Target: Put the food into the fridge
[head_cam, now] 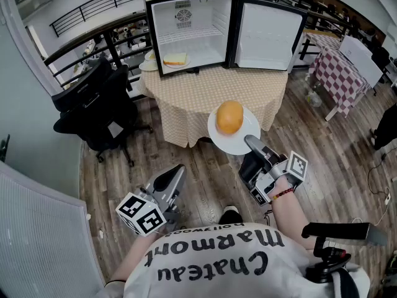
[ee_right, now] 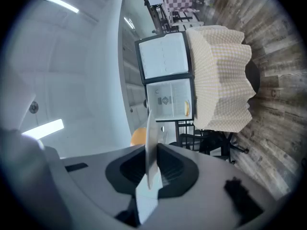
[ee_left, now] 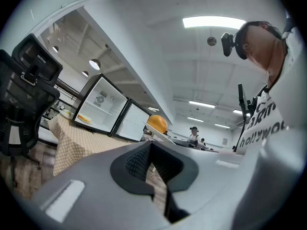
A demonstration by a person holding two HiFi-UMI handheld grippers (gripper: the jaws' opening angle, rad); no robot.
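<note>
The right gripper [head_cam: 251, 144] is clamped on the near rim of a white plate [head_cam: 218, 139] and holds it level above the wooden floor [head_cam: 186, 166], just near of the table [head_cam: 217, 89]. A round orange food [head_cam: 229, 117] sits on the plate. On the far side of the table the fridge [head_cam: 186, 36] stands with its door [head_cam: 267, 36] swung open to the right; a slice of bread [head_cam: 175, 59] lies inside. The left gripper [head_cam: 180, 170] hangs low at the left, its jaw tips together, with nothing in them.

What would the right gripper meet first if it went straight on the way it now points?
Probably the table, its held plate touching first; the open fridge stands beyond. Depth and height are unclear.
</note>
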